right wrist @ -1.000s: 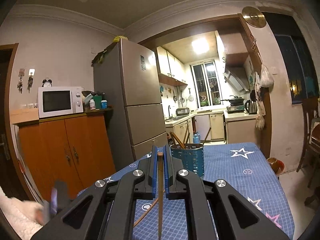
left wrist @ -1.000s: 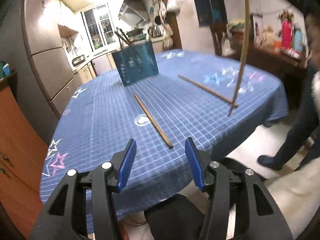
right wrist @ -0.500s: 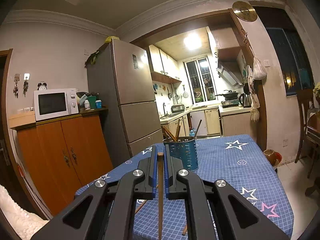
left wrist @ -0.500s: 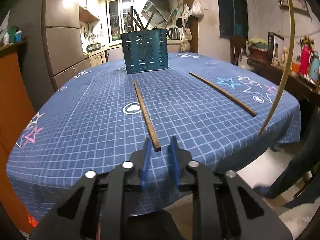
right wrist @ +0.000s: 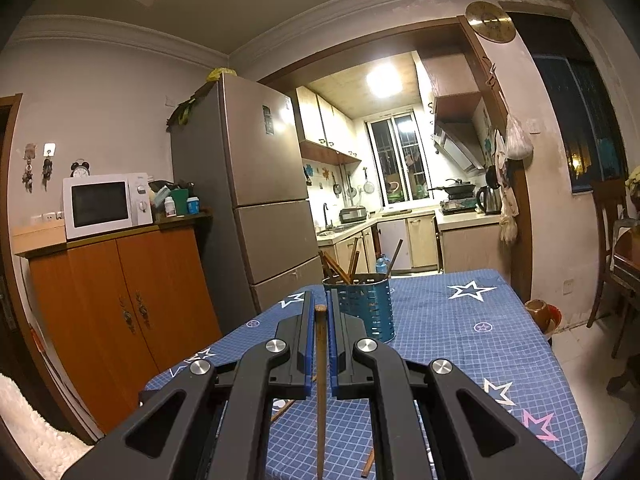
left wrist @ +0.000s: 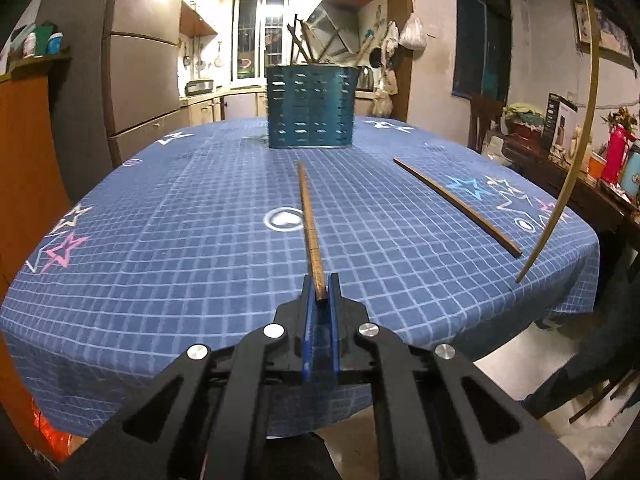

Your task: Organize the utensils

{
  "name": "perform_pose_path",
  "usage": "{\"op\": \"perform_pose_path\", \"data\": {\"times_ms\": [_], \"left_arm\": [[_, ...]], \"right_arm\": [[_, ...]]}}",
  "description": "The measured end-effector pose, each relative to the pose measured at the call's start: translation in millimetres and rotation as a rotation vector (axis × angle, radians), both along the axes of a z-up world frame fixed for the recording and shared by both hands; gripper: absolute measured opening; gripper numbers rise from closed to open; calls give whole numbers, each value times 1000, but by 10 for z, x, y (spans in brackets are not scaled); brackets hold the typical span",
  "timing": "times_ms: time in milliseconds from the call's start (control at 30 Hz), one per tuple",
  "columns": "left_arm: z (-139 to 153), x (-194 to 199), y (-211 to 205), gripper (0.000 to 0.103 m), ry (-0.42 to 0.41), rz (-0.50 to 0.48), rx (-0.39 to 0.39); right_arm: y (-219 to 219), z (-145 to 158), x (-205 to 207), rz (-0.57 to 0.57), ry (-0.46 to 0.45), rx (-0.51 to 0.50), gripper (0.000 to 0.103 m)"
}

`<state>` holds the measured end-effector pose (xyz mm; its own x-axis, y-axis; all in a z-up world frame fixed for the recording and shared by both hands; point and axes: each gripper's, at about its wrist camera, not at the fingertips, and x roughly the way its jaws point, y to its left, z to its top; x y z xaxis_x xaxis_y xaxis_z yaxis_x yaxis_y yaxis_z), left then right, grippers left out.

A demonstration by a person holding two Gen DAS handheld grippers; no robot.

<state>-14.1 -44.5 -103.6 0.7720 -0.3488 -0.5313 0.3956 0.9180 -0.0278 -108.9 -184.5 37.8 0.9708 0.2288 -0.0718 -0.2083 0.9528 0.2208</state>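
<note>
Now my left gripper [left wrist: 319,288], spread wide a second ago, pinches the near end of the middle chopstick [left wrist: 308,216] on the blue tablecloth [left wrist: 180,208]. My right gripper [right wrist: 319,312] keeps clamping its upright chopstick [right wrist: 321,380]; the utensil holder [left wrist: 310,106] stands far.

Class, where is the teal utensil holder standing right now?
The teal utensil holder stands upright at the table's far end in the left wrist view, beyond two chopsticks lying on the tablecloth.
</note>
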Motion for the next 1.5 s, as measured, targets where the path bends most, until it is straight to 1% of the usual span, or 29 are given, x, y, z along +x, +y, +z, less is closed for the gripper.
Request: {"op": "perform_pose_path", "data": {"times_ms": [67,133,233,333,533,700,867,1033,1200,1300,1400,1500], "left_arm": [[54,2,45,5,-8,13,11],[126,1,103,5,-13,13,-9],[252,15,153,5,-38,29,16],[363,52,230,5,-42,45,16],[735,157,405,5,-71,72,-46],[1043,216,463,5,-117,72,-59],[1302,298,508,5,-134,66,-90],[1534,424,482,5,-142,60,-100],[1771,623,454,5,-111,37,-131],[1864,727,419,5,-90,19,-145],[1969,821,348,5,-88,6,-137],[2075,855,239,5,-120,-7,-116]], "right_arm": [[19,8,49,4,7,-1,7],[55,29,87,8,8,-8,7],[118,72,141,16,3,-17,7],[164,122,196,19,-5,-31,7],[220,267,373,17,-21,-57,7],[228,389,546,11,-29,-82,7],[222,514,679,16,-40,-86,7],[217,598,836,29,-31,-93,7],[208,665,1016,36,-8,-90,7],[185,703,1125,38,6,-85,7],[146,739,1245,41,24,-75,7],[101,769,1371,40,40,-69,7]]}}
